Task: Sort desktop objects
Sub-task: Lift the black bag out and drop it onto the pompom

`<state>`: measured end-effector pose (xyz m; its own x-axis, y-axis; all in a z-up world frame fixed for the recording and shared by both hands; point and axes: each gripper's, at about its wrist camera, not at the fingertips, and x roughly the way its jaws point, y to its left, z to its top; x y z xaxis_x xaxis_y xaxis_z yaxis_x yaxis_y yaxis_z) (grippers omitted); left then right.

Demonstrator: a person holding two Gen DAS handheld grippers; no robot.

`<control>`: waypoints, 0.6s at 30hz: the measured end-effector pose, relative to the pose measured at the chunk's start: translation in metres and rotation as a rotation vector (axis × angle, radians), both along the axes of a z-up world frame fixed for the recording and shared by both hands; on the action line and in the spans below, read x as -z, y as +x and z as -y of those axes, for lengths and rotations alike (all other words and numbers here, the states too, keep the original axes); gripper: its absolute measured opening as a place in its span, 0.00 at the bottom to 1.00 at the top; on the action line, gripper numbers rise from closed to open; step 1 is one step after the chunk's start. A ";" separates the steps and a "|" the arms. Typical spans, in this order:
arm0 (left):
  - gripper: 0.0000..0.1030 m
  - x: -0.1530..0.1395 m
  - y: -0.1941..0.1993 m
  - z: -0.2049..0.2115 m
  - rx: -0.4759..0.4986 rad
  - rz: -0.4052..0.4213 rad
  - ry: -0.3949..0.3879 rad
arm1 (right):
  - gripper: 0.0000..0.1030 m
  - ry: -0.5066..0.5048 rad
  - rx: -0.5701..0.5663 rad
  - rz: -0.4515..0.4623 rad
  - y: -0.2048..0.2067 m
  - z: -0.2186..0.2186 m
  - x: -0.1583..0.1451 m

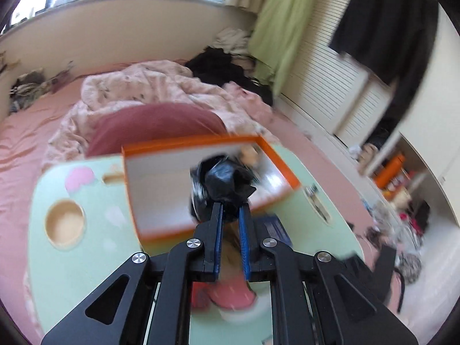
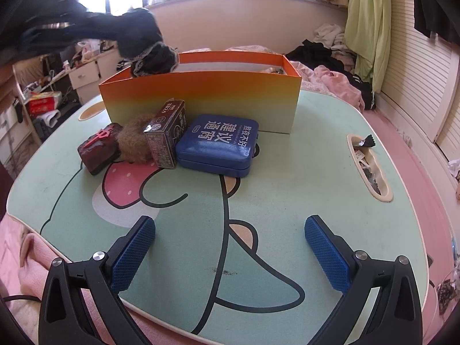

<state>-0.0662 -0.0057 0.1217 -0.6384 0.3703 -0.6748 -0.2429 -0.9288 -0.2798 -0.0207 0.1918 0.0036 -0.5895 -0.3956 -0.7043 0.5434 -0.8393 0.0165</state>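
My left gripper (image 1: 231,210) is shut on a crumpled black bag (image 1: 222,182) and holds it above the open orange box (image 1: 283,162). In the right wrist view the same black bundle (image 2: 152,54) hangs over the left end of the orange box (image 2: 201,100). In front of the box on the green table (image 2: 302,172) stand a blue case (image 2: 217,145), a brown carton (image 2: 166,138), a brown furry thing (image 2: 132,141) and a dark red block (image 2: 99,148). My right gripper (image 2: 230,254) is open and empty near the table's front edge.
The table has a side slot (image 2: 371,169) on the right holding small wrappers and a round cup recess (image 1: 65,224) on the left. A pink bed with a crumpled quilt (image 1: 149,89) lies behind the table. Louvred closet doors (image 2: 417,66) stand to the right.
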 end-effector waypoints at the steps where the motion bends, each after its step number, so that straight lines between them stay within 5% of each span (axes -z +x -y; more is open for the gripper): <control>1: 0.11 0.009 0.007 -0.002 0.003 0.010 0.002 | 1.00 0.000 0.000 0.000 0.000 0.000 0.000; 5: 0.12 0.045 0.007 -0.001 -0.027 0.074 0.046 | 1.00 0.000 -0.001 0.000 0.000 0.000 0.000; 11: 0.42 0.067 0.023 0.009 -0.072 0.076 0.101 | 1.00 -0.001 -0.001 -0.001 0.001 0.000 0.000; 14: 0.72 0.064 0.051 0.016 -0.094 0.003 0.048 | 1.00 -0.001 -0.001 0.000 0.000 -0.001 0.000; 18: 0.76 0.073 0.069 0.020 -0.113 0.008 0.014 | 1.00 -0.001 -0.003 -0.001 0.000 -0.002 0.000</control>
<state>0.0031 -0.0256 0.0486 -0.6712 0.3055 -0.6754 -0.1343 -0.9462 -0.2945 -0.0204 0.1934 0.0037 -0.5891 -0.3982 -0.7031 0.5459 -0.8377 0.0170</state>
